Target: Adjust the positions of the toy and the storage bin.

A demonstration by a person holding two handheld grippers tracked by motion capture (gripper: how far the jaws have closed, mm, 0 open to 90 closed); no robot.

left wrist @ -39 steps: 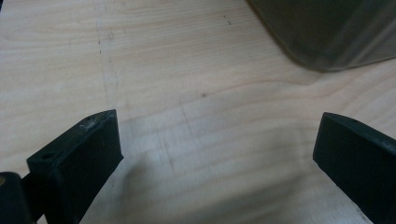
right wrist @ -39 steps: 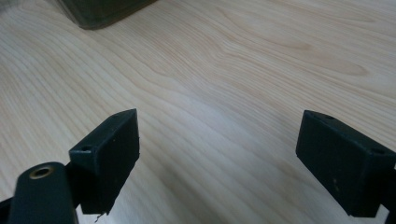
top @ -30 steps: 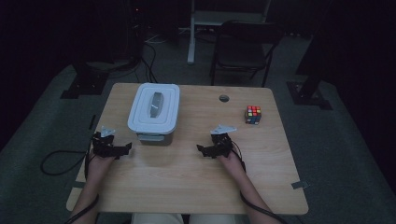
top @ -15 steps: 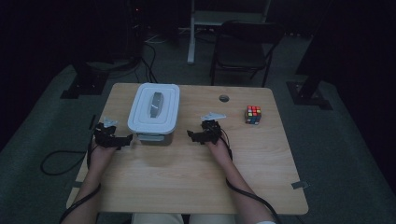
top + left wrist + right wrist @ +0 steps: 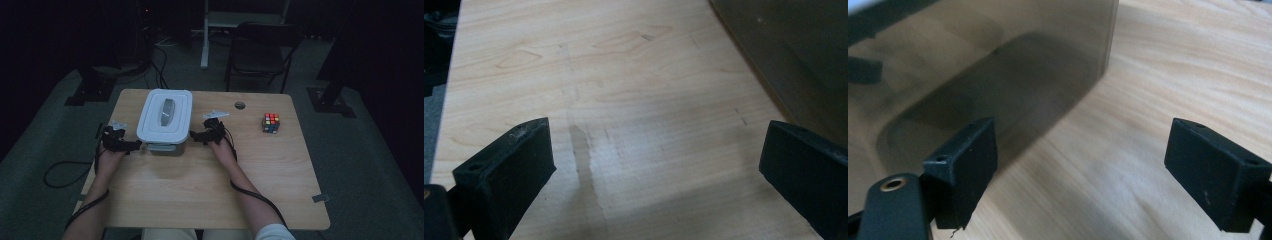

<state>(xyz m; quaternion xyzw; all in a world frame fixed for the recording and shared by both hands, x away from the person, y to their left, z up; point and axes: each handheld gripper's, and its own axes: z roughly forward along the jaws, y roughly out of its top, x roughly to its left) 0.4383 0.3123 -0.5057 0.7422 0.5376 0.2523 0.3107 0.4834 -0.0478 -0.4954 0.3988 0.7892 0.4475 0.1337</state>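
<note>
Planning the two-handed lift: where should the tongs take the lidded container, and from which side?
Take the lidded container by its two side walls just under the overhanging white lid, coming in level from left and right. Left tongs and right tongs already flank it, open; the lid rim overhangs the wall, which should help stop slipping.

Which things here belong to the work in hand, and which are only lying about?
In the work:
- lidded container, between the two grippers
- left gripper, open
- right gripper, open

Lying about:
- colour cube, at the table's right
- chair, behind the table
</note>
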